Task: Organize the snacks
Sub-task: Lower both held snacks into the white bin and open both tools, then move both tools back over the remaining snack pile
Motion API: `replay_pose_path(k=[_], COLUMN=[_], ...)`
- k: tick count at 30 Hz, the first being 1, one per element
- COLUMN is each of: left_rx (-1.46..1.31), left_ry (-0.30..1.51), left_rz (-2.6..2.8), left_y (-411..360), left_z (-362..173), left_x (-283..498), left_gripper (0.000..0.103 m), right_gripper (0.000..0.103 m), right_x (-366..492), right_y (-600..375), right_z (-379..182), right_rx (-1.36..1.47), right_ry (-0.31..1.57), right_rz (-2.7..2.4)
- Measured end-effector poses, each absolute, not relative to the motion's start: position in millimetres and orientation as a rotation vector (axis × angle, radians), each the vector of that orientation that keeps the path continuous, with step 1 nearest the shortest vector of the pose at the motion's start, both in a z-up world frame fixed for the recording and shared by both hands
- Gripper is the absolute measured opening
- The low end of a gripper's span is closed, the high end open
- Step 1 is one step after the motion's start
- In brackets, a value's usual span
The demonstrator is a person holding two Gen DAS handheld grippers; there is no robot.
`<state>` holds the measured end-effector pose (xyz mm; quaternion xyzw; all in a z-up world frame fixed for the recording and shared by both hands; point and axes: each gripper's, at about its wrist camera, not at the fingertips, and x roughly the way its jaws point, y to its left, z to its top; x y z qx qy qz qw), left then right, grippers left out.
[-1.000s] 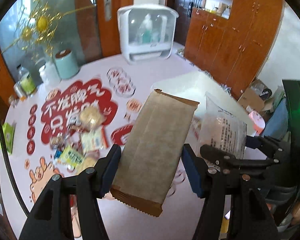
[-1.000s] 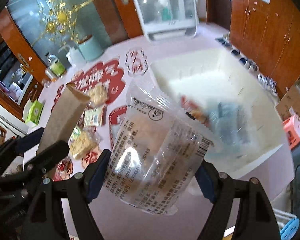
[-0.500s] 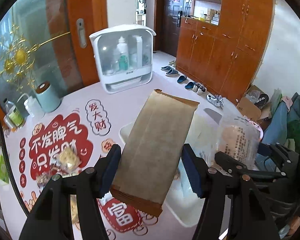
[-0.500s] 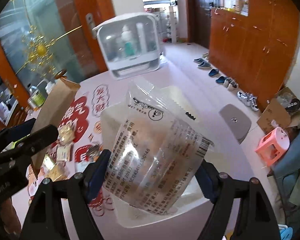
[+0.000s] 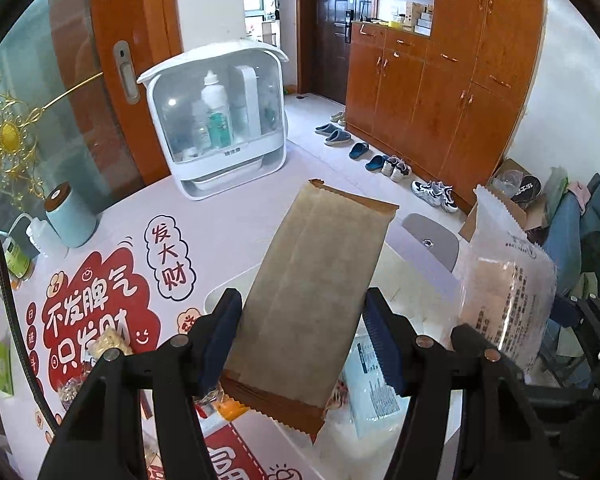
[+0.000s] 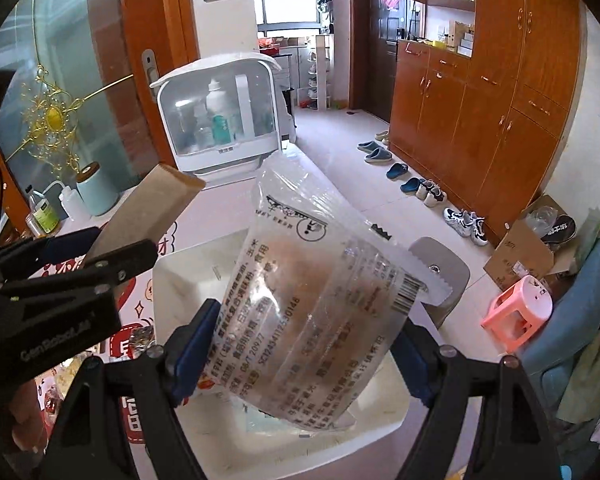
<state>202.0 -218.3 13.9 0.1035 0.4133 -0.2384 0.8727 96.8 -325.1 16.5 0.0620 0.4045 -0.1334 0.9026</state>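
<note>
My left gripper (image 5: 302,340) is shut on a brown paper snack packet (image 5: 312,288), held upright above the white bin (image 5: 220,298). My right gripper (image 6: 304,354) is shut on a clear plastic snack bag (image 6: 312,300) with printed text, also held over the white bin (image 6: 180,272). The clear bag shows at the right of the left wrist view (image 5: 508,280). The brown packet (image 6: 148,212) and the left gripper show at the left of the right wrist view. A light blue packet (image 5: 370,384) lies in the bin. Loose snacks (image 5: 108,342) lie on the table at the left.
A white cabinet with bottles (image 5: 220,120) stands at the back of the table. A teal canister (image 5: 70,216) and bottles stand at the back left. A red printed mat (image 5: 92,300) covers the table. Beyond the table edge are shoes (image 6: 420,188), a pink stool (image 6: 516,312) and wooden cupboards.
Both grippers have swung right and tilted up, from over the loose snacks to over the white bin. Each still holds its packet.
</note>
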Motion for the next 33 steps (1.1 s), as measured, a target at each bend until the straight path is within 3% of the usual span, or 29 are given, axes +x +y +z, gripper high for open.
replay_pose_path(k=[3, 4, 5, 7, 9, 13, 33], left_rx=[0.234, 0.235, 0.242, 0.265, 0.290, 0.301, 0.258], left_ry=[0.856, 0.853, 0.857, 0.845, 0.816, 0.805, 0.718], left_rz=[-0.478, -0.483, -0.489, -0.490, -0.473, -0.459, -0.382], left_y=[-225.8, -225.9, -226.8, -228.5, -228.4, -224.2, -168.6], left_z=[9.0, 9.3, 8.3, 7.6, 9.0, 12.3, 58.6], left_x=[205.9, 205.6, 205.7, 203.3, 198.7, 191.2, 133.3], left_gripper=[0.062, 0.067, 0.084, 0.099, 0.099, 0.099, 0.100], right_gripper=[0.082, 0.083, 0.084, 0.084, 0.084, 0.099, 0.099], right_x=[101.6, 103.3, 104.8, 108.3, 108.5, 104.1, 76.1], right_y=[-328.9, -330.9, -332.7, -335.9, -339.1, -332.7, -294.5], right_z=[11.0, 8.6, 6.4, -0.3, -5.4, -3.3, 26.5], right_rx=[0.132, 0.141, 0.150, 0.168, 0.192, 0.147, 0.081], right_ry=[0.848, 0.852, 0.856, 0.864, 0.862, 0.826, 0.785], right_rz=[-0.283, -0.282, -0.280, -0.264, -0.243, -0.237, -0.148])
